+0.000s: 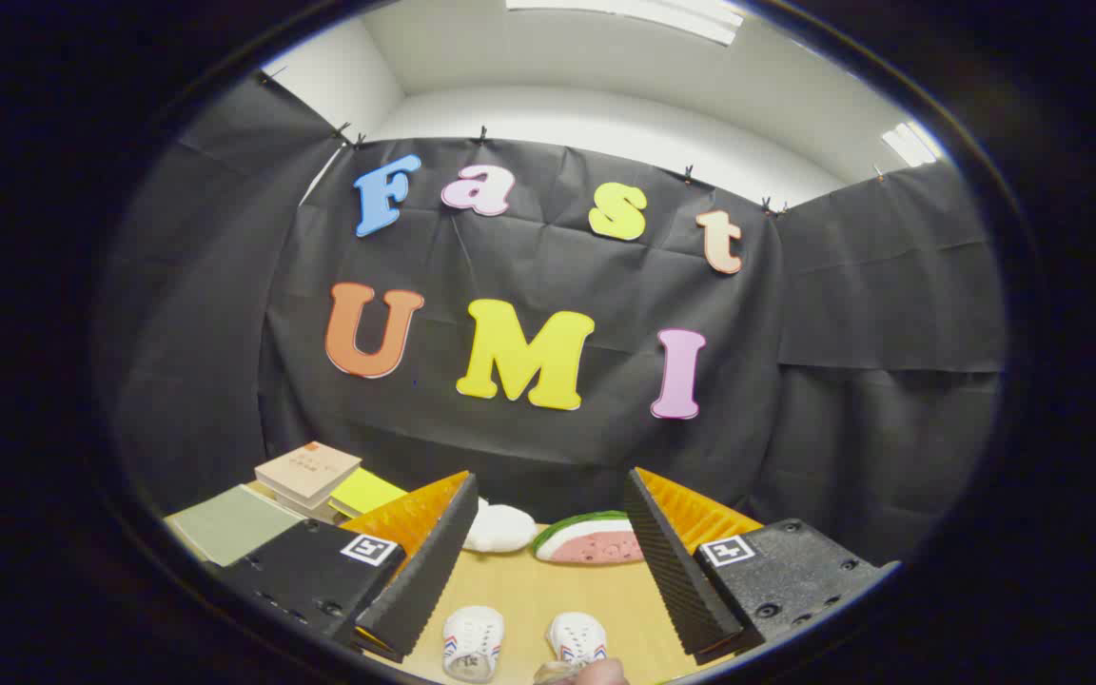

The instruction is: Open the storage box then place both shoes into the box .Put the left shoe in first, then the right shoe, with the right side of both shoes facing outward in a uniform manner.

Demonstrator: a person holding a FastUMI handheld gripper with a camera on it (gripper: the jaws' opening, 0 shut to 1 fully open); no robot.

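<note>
Gripper view: I've got the gripper [543,552] held up over the pale wooden table [519,590], its two black ribbed, orange-backed fingers [424,561] spread wide apart with nothing between them. Near me, in the gap between the fingers, sit the two small white fabric shoes with red and blue stripes, one to the left [472,642] and one to the right [576,636], toes pointing away. A fingertip [596,674] pokes in just beside the right one (not mine).

Farther off, a white plush lump [500,528] and a watermelon-slice toy [591,539]; far left, a stack of books [305,473], a yellow pad [367,490] and a grey-green flat board [229,523].

The risk as I judge it: I can't pick out the storage box, so reaching for a shoe first would break the order. Telling left shoe from right is also hard from here; a wrong pick flips the sequence.

Writing: square black-and-white markers on both finger mounts [369,549]; the book cover's print is too small to read.
</note>
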